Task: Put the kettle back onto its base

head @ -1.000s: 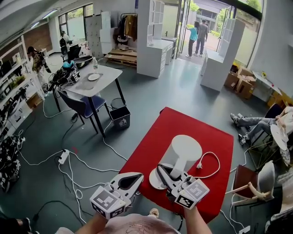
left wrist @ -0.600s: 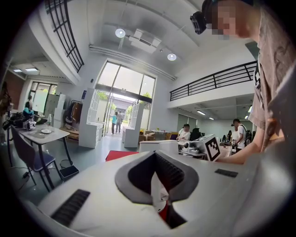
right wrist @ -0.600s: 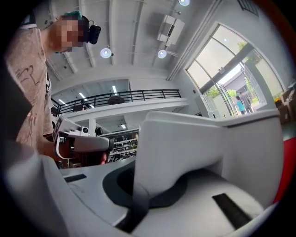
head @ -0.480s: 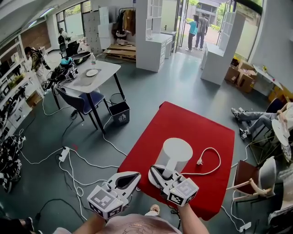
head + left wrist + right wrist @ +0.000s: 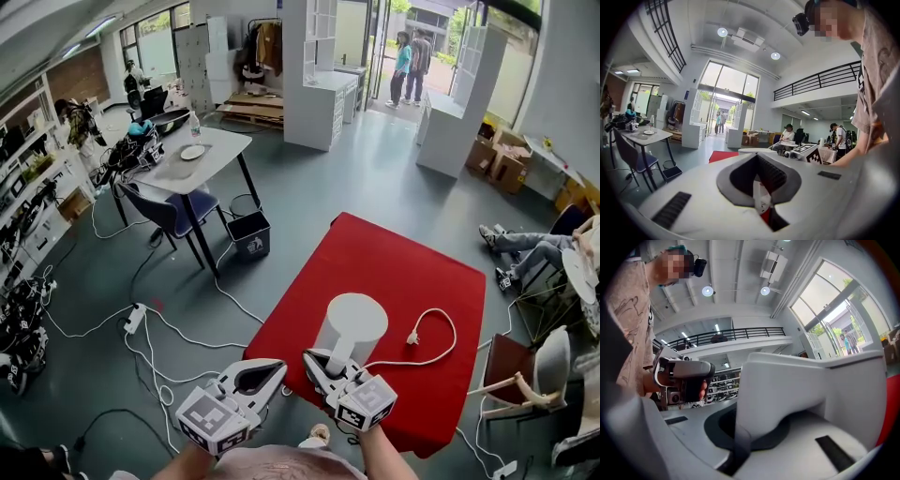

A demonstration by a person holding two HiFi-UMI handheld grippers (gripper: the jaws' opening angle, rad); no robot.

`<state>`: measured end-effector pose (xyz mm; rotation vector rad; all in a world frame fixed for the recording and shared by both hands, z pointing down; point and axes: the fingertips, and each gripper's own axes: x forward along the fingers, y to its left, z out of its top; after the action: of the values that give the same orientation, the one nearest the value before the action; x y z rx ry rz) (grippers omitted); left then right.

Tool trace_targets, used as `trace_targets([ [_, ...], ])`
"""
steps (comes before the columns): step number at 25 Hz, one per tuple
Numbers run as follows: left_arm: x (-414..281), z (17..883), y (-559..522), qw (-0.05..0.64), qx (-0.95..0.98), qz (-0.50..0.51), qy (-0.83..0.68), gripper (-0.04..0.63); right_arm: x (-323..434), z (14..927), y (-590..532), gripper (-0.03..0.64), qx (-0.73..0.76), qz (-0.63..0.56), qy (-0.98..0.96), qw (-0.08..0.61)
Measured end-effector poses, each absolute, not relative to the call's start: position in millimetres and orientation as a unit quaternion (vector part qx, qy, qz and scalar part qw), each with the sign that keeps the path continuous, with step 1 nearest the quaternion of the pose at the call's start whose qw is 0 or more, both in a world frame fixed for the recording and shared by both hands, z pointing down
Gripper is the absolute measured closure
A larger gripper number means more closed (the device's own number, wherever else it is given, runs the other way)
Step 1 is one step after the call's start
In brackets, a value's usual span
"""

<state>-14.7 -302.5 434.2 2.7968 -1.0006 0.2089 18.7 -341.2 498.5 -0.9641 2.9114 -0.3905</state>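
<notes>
A white kettle stands upright over the near part of the red table. My right gripper is shut on its handle; in the right gripper view the handle fills the space between the jaws. A sliver of the white round base shows just left of that gripper, and the kettle's underside is hidden, so I cannot tell whether it rests on the base. The base's white cord loops to the right and ends in a plug. My left gripper hovers at the table's near left edge, shut and holding nothing.
A wooden chair stands right of the table, and a seated person's legs stretch out beyond it. White cables and a power strip lie on the floor at left. A white table, blue chair and bin stand further back.
The right gripper and the kettle have come down toward the table and a little nearer to me. The left gripper has barely shifted.
</notes>
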Motion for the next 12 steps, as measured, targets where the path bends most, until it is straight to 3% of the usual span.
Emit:
trace_targets([
  [7,-11.6,435.4,-297.5,0.112,0.935,0.077,-0.328,0.600,5.0,507.4,-328.2,0.609,-0.314,-0.093,0.945,0.009],
  [12,-12.5,440.2,-302.0,0.097,0.935,0.077,-0.332,0.600,6.1,511.5,-326.2,0.609,-0.324,-0.090,0.942,0.008],
])
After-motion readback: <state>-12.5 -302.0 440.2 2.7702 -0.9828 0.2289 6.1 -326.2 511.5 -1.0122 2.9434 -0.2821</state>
